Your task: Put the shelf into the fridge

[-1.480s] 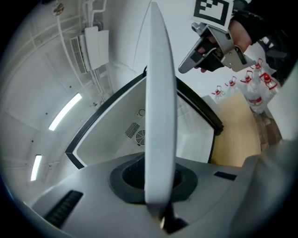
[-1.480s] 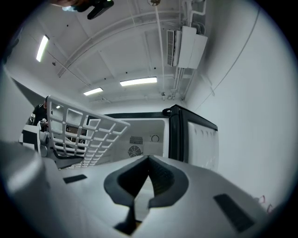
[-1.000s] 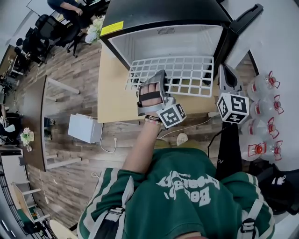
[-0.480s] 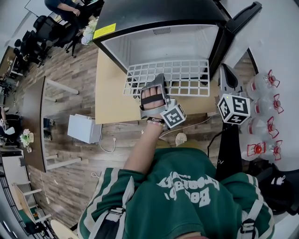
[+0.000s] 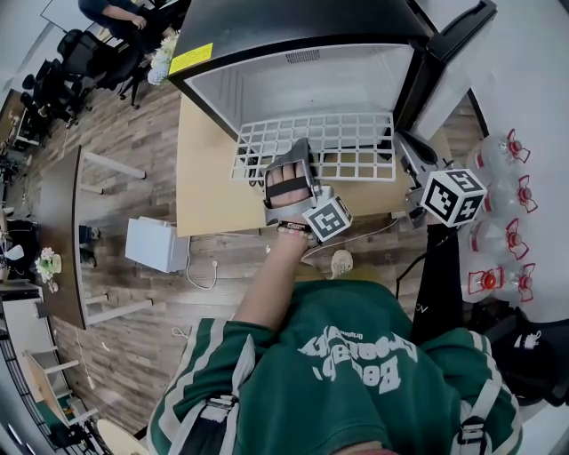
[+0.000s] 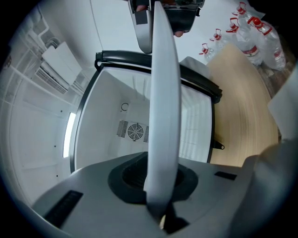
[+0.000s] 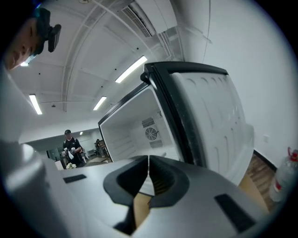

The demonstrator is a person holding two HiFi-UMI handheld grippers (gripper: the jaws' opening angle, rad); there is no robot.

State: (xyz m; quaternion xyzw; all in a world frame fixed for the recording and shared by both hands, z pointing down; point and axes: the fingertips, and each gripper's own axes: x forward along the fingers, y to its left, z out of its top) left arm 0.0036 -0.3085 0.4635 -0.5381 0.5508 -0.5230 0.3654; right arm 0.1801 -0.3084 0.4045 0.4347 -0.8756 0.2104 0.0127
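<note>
Shelf [image 5: 347, 142] partway into the fridge [image 5: 302, 27], front edge out over the table [image 5: 209, 178].

Far left, on the wood floor: small white box [image 5: 156, 244] beside the table. White wire shelf lies flat, rear rows inside the fridge opening, front rows past the lip above the tabletop. Left gripper [image 5: 302, 153] at the shelf's near-left edge, hand [image 5: 286, 185] strapped into its grip. Left gripper view shows the shelf edge-on [image 6: 163, 93] between the jaws, which are just beginning to part, gap narrow. Right gripper [image 5: 407, 147] close to the shelf's right front corner, contact not clear. Its jaws are closed together with nothing between them. Fridge door [image 5: 449, 40] stands open at right. Furthest right: clear bottles [image 5: 507, 187] with red caps.
</note>
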